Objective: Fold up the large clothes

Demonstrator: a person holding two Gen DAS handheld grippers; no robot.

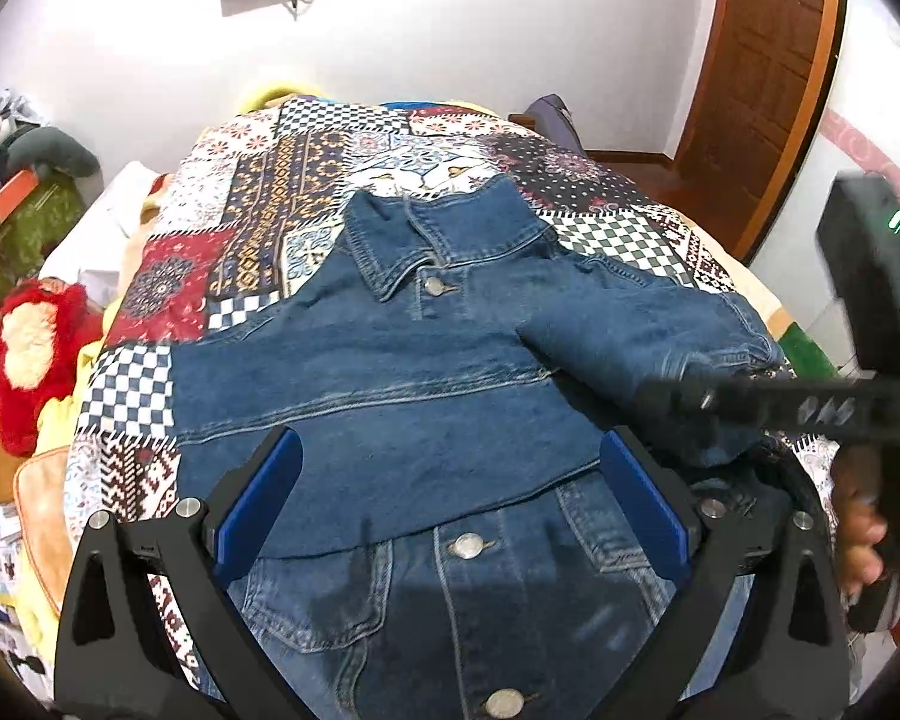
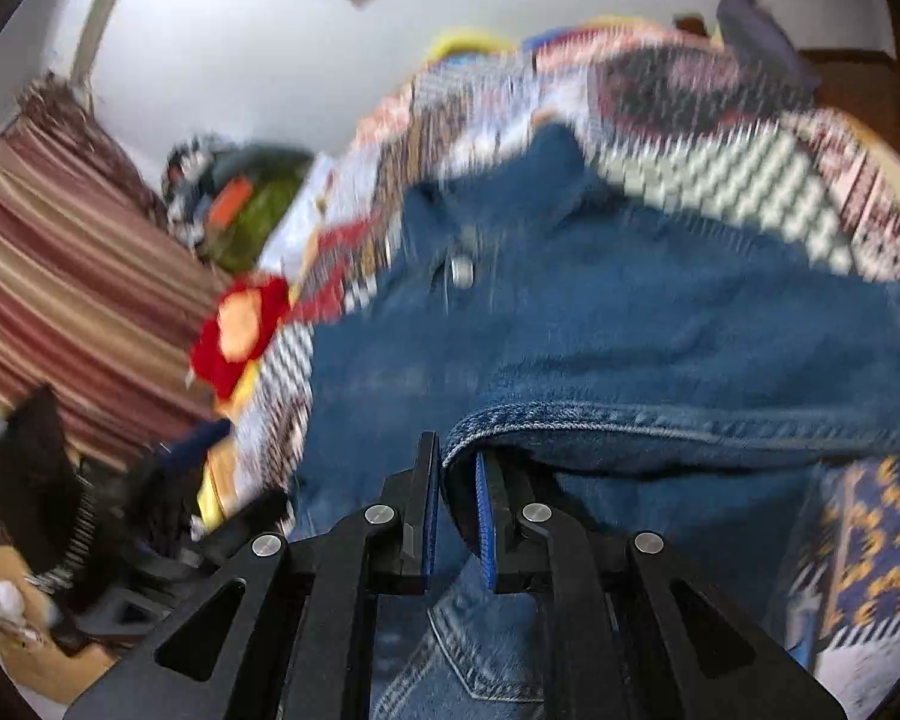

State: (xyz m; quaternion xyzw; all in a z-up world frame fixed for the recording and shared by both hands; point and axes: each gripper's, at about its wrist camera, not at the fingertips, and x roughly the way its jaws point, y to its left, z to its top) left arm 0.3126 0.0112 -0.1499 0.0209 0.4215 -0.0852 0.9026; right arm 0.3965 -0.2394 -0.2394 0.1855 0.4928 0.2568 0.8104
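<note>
A blue denim jacket (image 1: 426,372) lies front up on a patchwork bedspread (image 1: 270,192), collar at the far end. Its left sleeve is folded across the chest. My left gripper (image 1: 450,498) is open and empty, hovering over the jacket's lower front. My right gripper (image 2: 457,474) is shut on the cuff of the jacket's right sleeve (image 2: 570,420) and holds it over the body; that view is motion-blurred. The right gripper also shows in the left wrist view (image 1: 708,384), at the sleeve (image 1: 630,324).
A red plush toy (image 1: 30,354) and piled clutter (image 1: 24,192) lie left of the bed. A wooden door (image 1: 762,72) stands at the back right. A striped curtain (image 2: 60,276) hangs on the left in the right wrist view.
</note>
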